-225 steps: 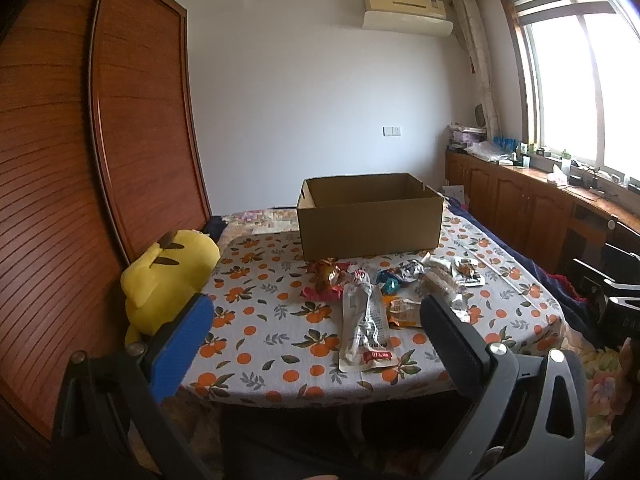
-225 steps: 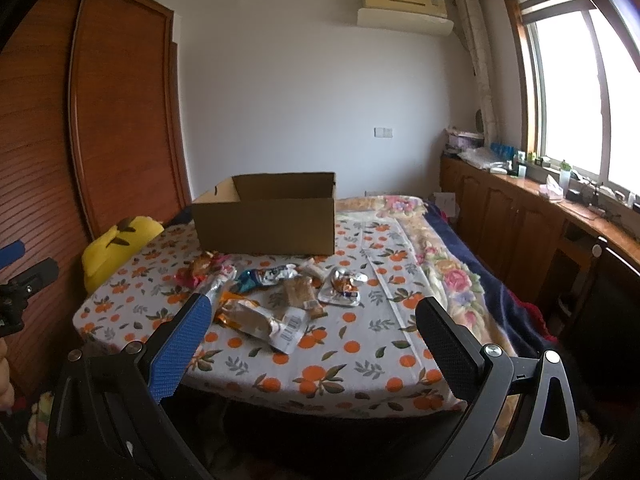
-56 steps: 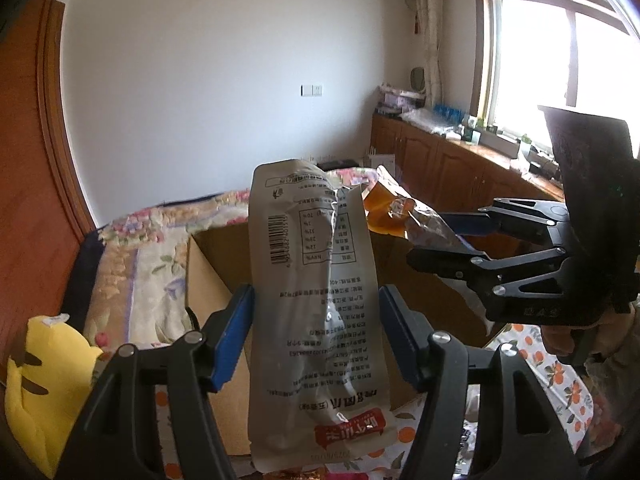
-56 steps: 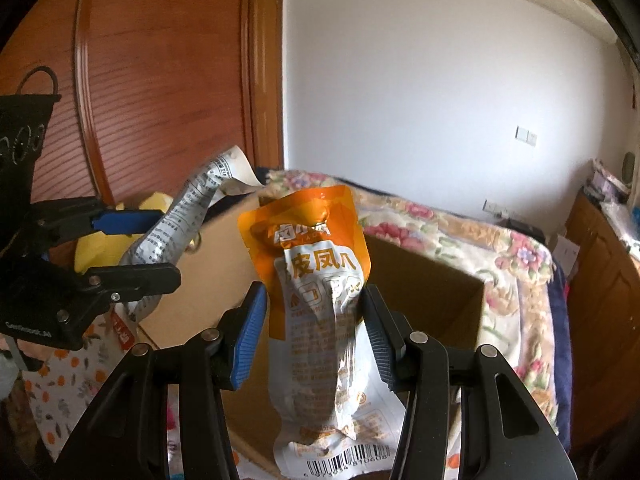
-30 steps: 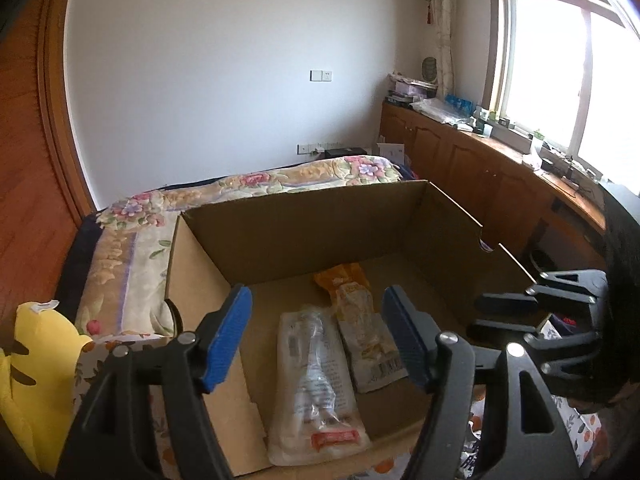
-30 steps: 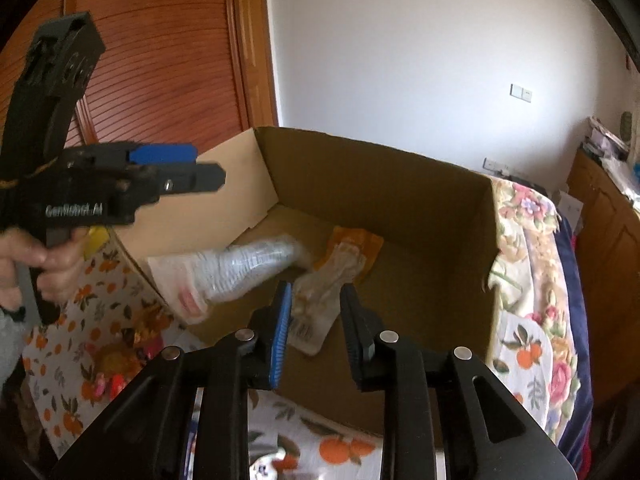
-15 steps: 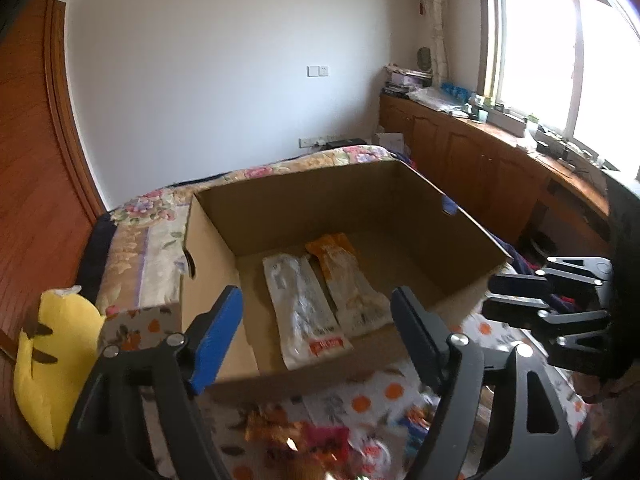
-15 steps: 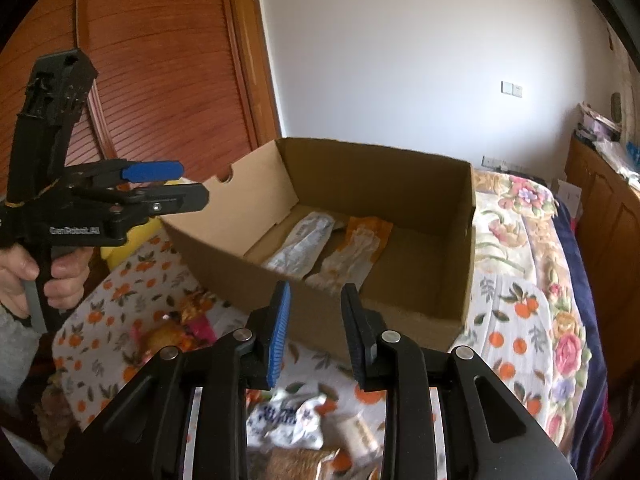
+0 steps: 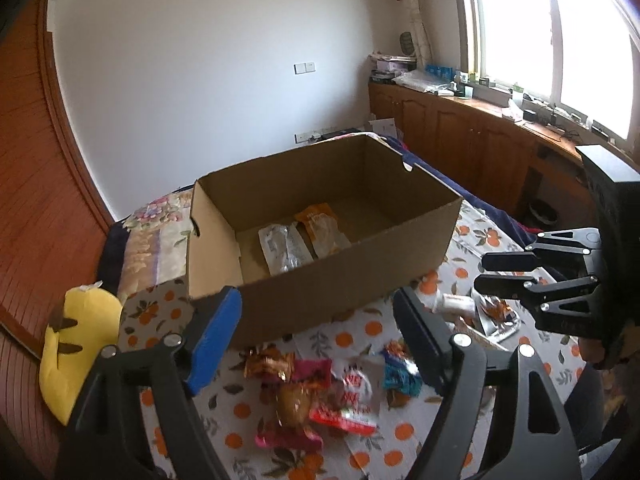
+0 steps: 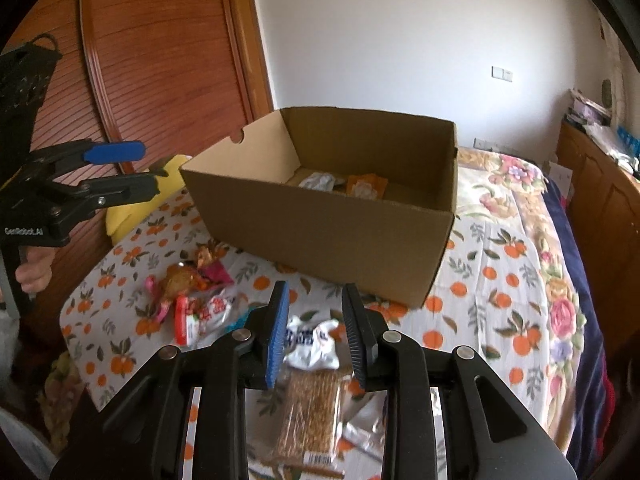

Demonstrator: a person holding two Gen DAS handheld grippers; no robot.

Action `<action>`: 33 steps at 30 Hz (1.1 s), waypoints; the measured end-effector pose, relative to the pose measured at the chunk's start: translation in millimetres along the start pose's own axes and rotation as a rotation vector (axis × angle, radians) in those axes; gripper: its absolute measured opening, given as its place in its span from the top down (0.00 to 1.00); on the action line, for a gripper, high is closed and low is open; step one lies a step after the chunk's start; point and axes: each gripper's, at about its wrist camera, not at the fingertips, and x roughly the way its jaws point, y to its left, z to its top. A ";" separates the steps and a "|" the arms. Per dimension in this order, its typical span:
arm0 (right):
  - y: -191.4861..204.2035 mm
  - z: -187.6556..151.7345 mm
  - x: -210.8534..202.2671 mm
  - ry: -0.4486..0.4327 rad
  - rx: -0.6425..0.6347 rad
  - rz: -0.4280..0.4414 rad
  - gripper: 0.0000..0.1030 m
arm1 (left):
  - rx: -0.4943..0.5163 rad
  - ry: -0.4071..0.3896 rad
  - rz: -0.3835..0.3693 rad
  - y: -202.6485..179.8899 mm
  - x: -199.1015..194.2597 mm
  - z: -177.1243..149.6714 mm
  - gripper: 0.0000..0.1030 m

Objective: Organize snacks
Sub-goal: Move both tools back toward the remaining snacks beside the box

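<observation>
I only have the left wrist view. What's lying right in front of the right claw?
Observer: In the right wrist view, a crumpled white packet lies on the tablecloth, in line with the gap of the right claw, which is open and empty.
Operator: Anything nearer than that?
Observer: Yes, a seeded bar in a clear wrapper lies lower in that frame, with its barcode end nearest the camera.
Operator: How does my left claw look from there?
Observer: The left claw is open and empty, left of the cardboard box, and a bare hand grips its handle.
</observation>
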 end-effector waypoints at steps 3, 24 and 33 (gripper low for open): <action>3.8 -9.2 -4.4 0.007 0.002 -0.006 0.73 | 0.003 0.002 -0.020 -1.5 -6.1 -11.9 0.23; 13.6 -87.0 38.8 0.124 0.050 -0.047 0.38 | -0.063 0.110 -0.116 11.2 20.1 -99.7 0.23; 21.6 -88.8 49.3 0.145 -0.001 -0.079 0.39 | -0.078 0.145 -0.095 25.2 47.4 -109.6 0.34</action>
